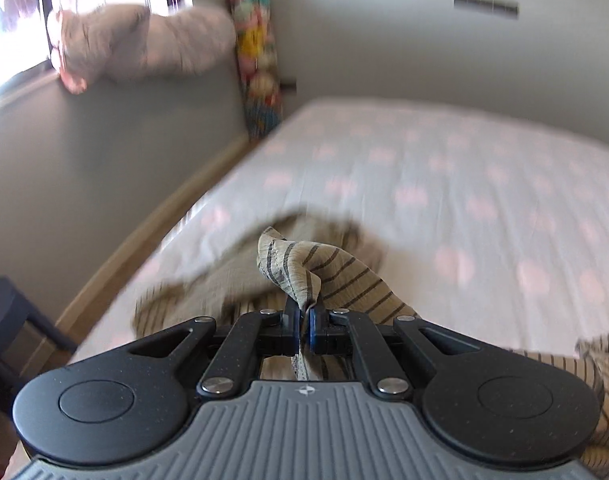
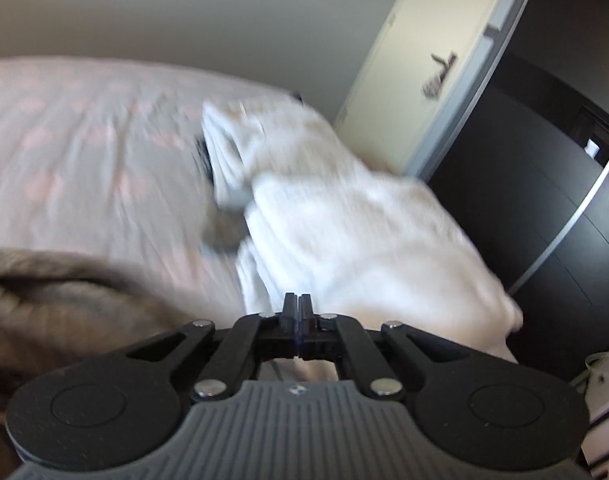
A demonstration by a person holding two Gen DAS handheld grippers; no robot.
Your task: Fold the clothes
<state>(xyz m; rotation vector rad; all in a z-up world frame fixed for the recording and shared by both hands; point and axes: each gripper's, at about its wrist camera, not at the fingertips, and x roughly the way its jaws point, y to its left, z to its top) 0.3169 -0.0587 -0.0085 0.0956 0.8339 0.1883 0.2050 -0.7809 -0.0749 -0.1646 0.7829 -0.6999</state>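
Observation:
A beige garment with thin dark stripes (image 1: pixel 344 276) lies crumpled on the near part of the bed (image 1: pixel 444 184). My left gripper (image 1: pixel 303 320) is shut on an edge of it, and a twisted fold stands up above the jaws. The same garment shows blurred at the lower left of the right wrist view (image 2: pixel 56 292). My right gripper (image 2: pixel 297 312) is shut with the jaws together and nothing visible between them. It is above the bed's right side, in front of a pile of white clothes (image 2: pixel 344 216).
The bed has a white sheet with pink spots (image 2: pixel 64 140). A grey wall and window sill with a plush toy (image 1: pixel 144 40) run along its left side. A dark stool (image 1: pixel 4 320) stands at the lower left. A door (image 2: pixel 436 60) and dark wardrobe (image 2: pixel 544 200) stand to the right.

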